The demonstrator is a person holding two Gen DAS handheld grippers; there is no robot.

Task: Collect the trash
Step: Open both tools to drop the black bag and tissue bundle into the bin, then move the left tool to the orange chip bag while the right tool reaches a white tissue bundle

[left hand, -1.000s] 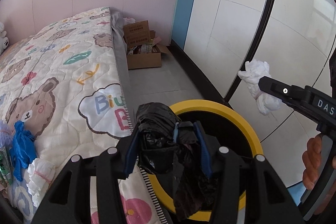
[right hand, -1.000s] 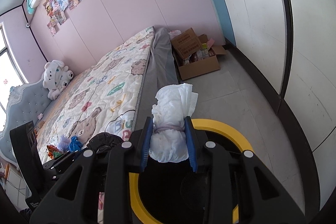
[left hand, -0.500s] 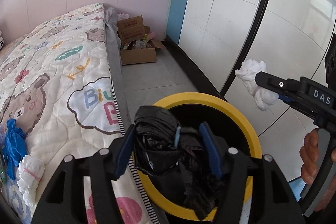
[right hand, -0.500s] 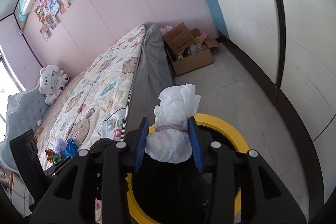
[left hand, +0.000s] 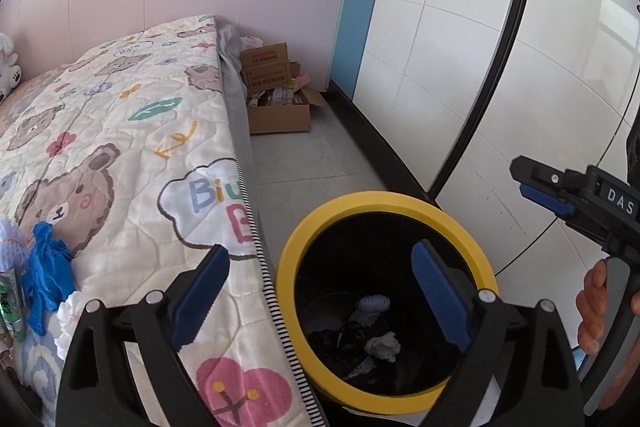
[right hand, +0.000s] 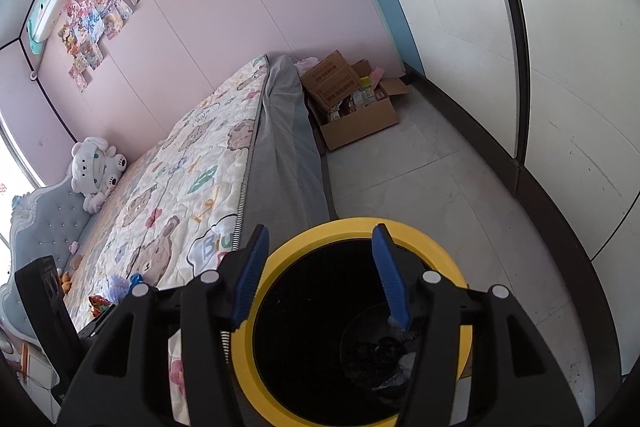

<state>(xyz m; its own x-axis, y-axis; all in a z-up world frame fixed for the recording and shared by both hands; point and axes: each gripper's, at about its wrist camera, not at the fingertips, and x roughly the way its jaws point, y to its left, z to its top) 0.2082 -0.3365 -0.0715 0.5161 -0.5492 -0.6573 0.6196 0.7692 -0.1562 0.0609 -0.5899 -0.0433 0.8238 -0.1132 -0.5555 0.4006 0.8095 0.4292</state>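
Note:
A black trash bin with a yellow rim [left hand: 344,205] stands on the floor beside the bed; it also shows in the right wrist view [right hand: 360,225]. My left gripper [left hand: 320,291] is open and empty above the bin. My right gripper [right hand: 320,277] is open and empty above it too, and shows in the left wrist view [left hand: 540,187]. A black bag [left hand: 332,341] and white wads [left hand: 384,345] lie at the bin's bottom. On the bed lie a blue glove [left hand: 46,271], a white wad [left hand: 70,311] and a lilac wad [left hand: 12,243].
The bed with a bear-print quilt [left hand: 120,147] fills the left. An open cardboard box [left hand: 276,107] sits on the grey floor by the pink wall. White wardrobe doors [left hand: 480,47] run along the right. A plush toy [right hand: 96,163] sits near the headboard.
Both grippers have opened. The black bag fell from the left gripper and the white wad from the right one; both now lie inside the bin.

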